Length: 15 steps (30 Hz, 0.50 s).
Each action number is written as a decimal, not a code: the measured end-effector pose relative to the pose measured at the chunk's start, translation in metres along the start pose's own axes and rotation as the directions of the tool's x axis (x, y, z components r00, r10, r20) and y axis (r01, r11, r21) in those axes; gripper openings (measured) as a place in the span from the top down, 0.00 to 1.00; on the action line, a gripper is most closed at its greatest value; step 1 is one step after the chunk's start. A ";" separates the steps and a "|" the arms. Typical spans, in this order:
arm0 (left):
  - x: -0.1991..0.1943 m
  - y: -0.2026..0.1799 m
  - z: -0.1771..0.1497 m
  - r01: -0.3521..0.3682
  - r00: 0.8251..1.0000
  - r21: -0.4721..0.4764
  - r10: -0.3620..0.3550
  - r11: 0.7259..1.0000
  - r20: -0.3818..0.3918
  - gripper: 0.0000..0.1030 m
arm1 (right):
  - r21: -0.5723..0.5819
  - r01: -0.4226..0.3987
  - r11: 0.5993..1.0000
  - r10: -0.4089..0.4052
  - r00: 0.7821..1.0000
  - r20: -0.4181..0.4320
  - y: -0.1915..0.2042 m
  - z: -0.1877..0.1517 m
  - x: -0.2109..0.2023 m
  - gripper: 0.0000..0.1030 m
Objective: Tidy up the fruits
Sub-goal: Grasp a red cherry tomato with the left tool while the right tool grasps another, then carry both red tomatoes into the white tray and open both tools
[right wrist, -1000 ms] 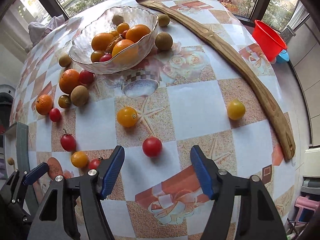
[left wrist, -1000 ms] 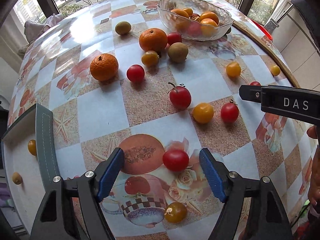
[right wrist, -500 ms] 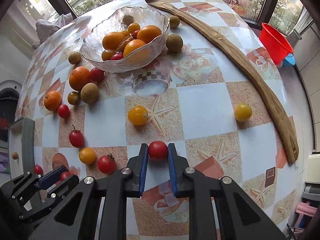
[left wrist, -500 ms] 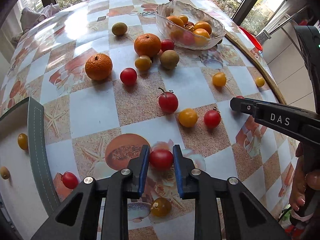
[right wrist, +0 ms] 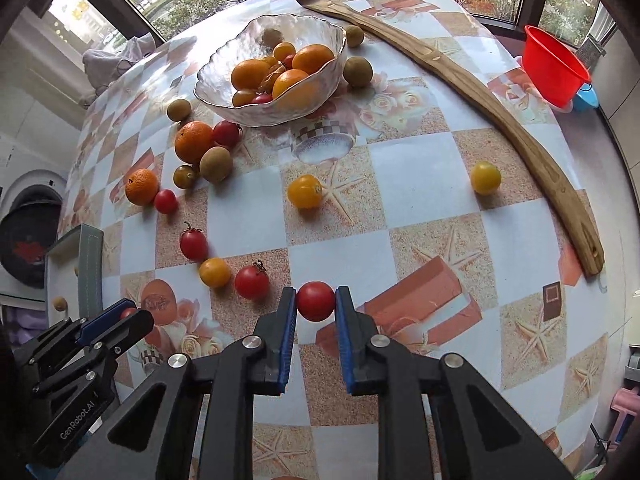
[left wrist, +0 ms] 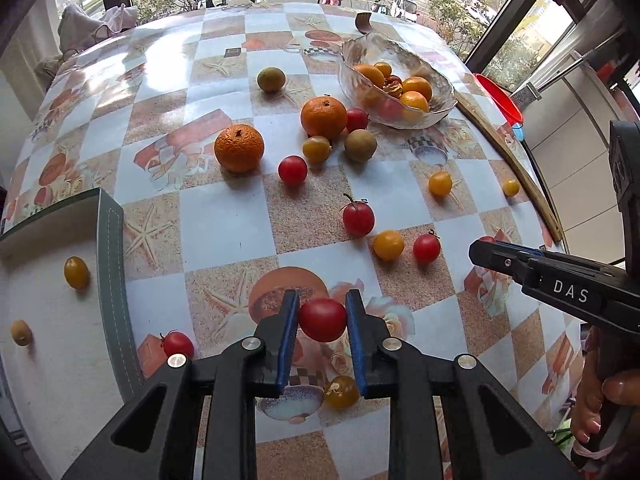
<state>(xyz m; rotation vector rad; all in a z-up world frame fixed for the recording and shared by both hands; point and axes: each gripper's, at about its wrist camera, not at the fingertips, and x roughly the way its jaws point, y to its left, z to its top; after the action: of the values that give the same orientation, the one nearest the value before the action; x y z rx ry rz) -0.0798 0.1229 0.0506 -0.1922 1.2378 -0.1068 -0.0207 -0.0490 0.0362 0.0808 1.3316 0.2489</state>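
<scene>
A red tomato (left wrist: pixel 322 319) is being pinched between the closed fingers of the left gripper (left wrist: pixel 322 320) near the table's (left wrist: pixel 224 224) front edge; a second tomato (right wrist: pixel 315 301) is being gripped likewise by the right gripper (right wrist: pixel 316 304). Both should be carried with light, steady pressure and kept level, so that soft skins are not being crushed. Oranges and small fruit are being held in the glass bowl (left wrist: pixel 436 118) toward the far right corner; two yellow fruits are lying in the tray (left wrist: pixel 110 248) at the left edge.
</scene>
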 end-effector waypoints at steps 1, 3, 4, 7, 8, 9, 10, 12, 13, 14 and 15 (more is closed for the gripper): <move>-0.003 0.003 -0.001 0.000 1.000 -0.003 0.000 1.000 0.003 0.75 | -0.004 -0.003 1.000 0.003 1.000 0.000 0.003 0.000 0.000 0.79; -0.007 0.008 -0.002 -0.002 1.000 -0.012 0.002 1.000 0.010 0.75 | -0.015 -0.017 1.000 0.017 1.000 -0.005 0.010 0.000 -0.001 0.79; -0.010 0.010 -0.003 -0.004 1.000 -0.016 0.005 1.000 0.015 0.75 | -0.022 -0.020 1.000 0.020 1.000 -0.005 0.013 -0.001 -0.003 0.79; -0.017 0.020 -0.005 -0.013 1.000 -0.033 0.014 0.999 0.026 0.75 | -0.042 -0.034 0.999 0.034 0.999 -0.005 0.026 -0.001 -0.004 0.79; -0.020 0.024 -0.006 -0.016 0.999 -0.039 0.018 0.999 0.030 0.75 | -0.049 -0.038 0.998 0.038 0.999 -0.006 0.031 0.000 -0.004 0.79; -0.022 0.028 -0.007 -0.020 0.999 -0.045 0.022 0.999 0.034 0.75 | -0.056 -0.043 0.997 0.043 0.999 -0.006 0.036 0.000 -0.004 0.79; -0.025 0.033 -0.008 -0.025 0.999 -0.052 0.027 0.998 0.038 0.75 | -0.066 -0.048 0.997 0.048 0.999 -0.007 0.042 0.000 -0.004 0.79; -0.030 0.042 -0.010 -0.035 0.998 -0.068 0.038 0.997 0.044 0.75 | -0.085 -0.058 0.995 0.057 0.998 -0.008 0.054 0.000 -0.005 0.79; -0.032 0.047 -0.012 -0.039 0.998 -0.077 0.043 0.996 0.047 0.75 | -0.097 -0.062 0.993 0.061 0.998 -0.011 0.060 0.000 -0.005 0.79; -0.035 0.053 -0.013 -0.044 0.998 -0.086 0.048 0.995 0.050 0.75 | -0.107 -0.067 0.992 0.066 0.998 -0.013 0.066 0.000 -0.005 0.79; -0.038 0.059 -0.015 -0.049 0.997 -0.095 0.054 0.994 0.054 0.75 | -0.118 -0.071 0.990 0.070 0.997 -0.015 0.073 0.000 -0.004 0.79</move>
<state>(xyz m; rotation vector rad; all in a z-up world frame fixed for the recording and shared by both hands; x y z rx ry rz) -0.1076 0.1862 0.0694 -0.2433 1.1919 0.0015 -0.0317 0.0210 0.0550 0.0265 1.3231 0.3886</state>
